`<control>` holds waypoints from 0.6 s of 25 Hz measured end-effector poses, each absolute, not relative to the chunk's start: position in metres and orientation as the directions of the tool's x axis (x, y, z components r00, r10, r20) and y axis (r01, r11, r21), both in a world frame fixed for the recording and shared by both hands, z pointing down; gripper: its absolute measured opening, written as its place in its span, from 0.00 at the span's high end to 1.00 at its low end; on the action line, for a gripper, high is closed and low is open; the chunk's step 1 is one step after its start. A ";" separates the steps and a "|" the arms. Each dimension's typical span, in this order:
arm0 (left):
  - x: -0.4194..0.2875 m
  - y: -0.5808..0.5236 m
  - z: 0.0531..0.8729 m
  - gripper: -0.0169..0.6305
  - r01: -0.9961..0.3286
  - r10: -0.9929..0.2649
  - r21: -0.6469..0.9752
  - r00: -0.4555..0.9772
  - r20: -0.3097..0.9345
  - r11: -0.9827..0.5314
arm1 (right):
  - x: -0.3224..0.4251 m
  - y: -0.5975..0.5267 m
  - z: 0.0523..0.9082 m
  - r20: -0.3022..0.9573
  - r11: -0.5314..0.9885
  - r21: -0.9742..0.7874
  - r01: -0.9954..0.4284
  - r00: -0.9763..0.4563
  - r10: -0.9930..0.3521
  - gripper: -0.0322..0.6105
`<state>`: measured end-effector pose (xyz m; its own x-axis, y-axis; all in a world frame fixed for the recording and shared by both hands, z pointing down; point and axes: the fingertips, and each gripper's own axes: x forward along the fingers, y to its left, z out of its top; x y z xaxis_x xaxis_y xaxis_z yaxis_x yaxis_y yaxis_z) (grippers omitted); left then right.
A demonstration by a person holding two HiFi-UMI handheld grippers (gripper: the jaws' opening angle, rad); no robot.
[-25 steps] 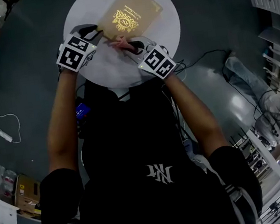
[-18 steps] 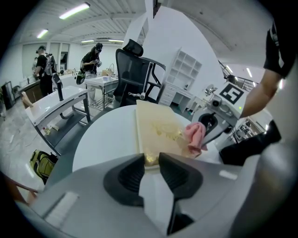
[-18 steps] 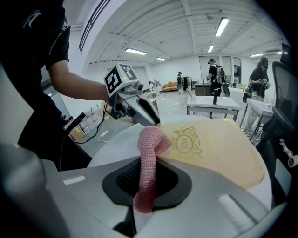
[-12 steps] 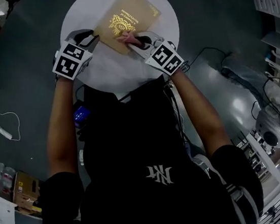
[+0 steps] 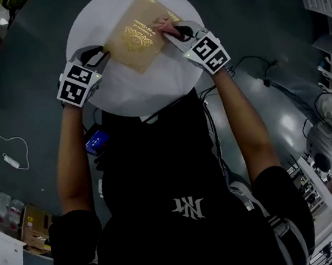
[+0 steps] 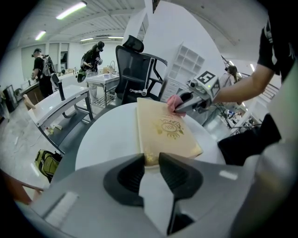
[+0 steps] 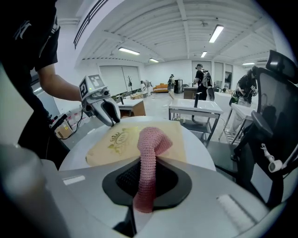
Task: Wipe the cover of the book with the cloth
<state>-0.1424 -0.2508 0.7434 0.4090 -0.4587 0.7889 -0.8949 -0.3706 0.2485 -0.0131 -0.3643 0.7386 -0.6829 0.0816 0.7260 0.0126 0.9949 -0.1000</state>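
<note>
Flat on a round white bench [image 5: 148, 86]: a tan book [image 5: 135, 36] with gold print on the cover, set at a slant, one corner pointing toward the body.

Clamped in the right hand-held gripper [image 7: 149, 165]: a pink knitted cloth [image 7: 151, 139]. Jaws closed tight on its strip between the dark pads, with the free end rising ahead, folding over and touching down on the cover. From the head view, resting near the book's right-hand edge, just beside the gold lettering. From the left gripper view, bunched at the book's far side, under the right hand-held gripper's tips.

At the book's opposite corner: the left hand-held gripper [image 6: 151, 160]. Jaws drawn close with only a narrow gap between them, and the book's near corner caught in that gap. Tips down at bench level, marker cube on top.

Both forearms bare, reaching out from black sleeves, one to each side of the book.

Beyond the bench in the left gripper view: a black chair [image 6: 137, 65], empty, facing the bench. Under and around the bench: dark floor [image 5: 29, 104], with a white cable [image 5: 0, 141] looping across it at the left.
</note>
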 end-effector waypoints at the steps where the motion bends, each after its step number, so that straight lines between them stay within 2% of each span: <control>1: -0.142 -0.251 0.743 0.82 -0.896 -0.456 0.248 0.407 0.791 -0.369 | -0.011 -0.373 0.738 0.726 0.996 -0.093 0.006 -0.684 0.072 0.90; 5: -0.142 -0.253 0.742 0.82 -0.899 -0.457 0.243 0.400 0.794 -0.364 | 0.001 -0.423 0.739 0.734 0.998 -0.038 -0.052 -0.679 -0.007 0.90; 8: -0.146 -0.264 0.745 0.82 -0.902 -0.466 0.223 0.388 0.795 -0.370 | 0.038 -0.510 0.751 0.804 0.957 0.048 -0.286 -0.557 -0.207 0.90; 10: -0.141 -0.257 0.750 0.82 -0.900 -0.448 0.230 0.390 0.804 -0.371 | 0.061 -0.529 0.743 0.812 0.921 0.041 -0.387 -0.525 -0.257 0.90; 13: -0.127 -0.227 0.751 0.82 -0.886 -0.413 0.281 0.427 0.804 -0.368 | 0.061 -0.471 0.698 0.748 0.932 -0.062 -0.357 -0.635 -0.193 0.90; 15: -0.132 -0.230 0.744 0.82 -0.876 -0.439 0.285 0.448 0.779 -0.388 | 0.041 -0.438 0.651 0.630 0.916 -0.160 -0.368 -0.753 -0.192 0.90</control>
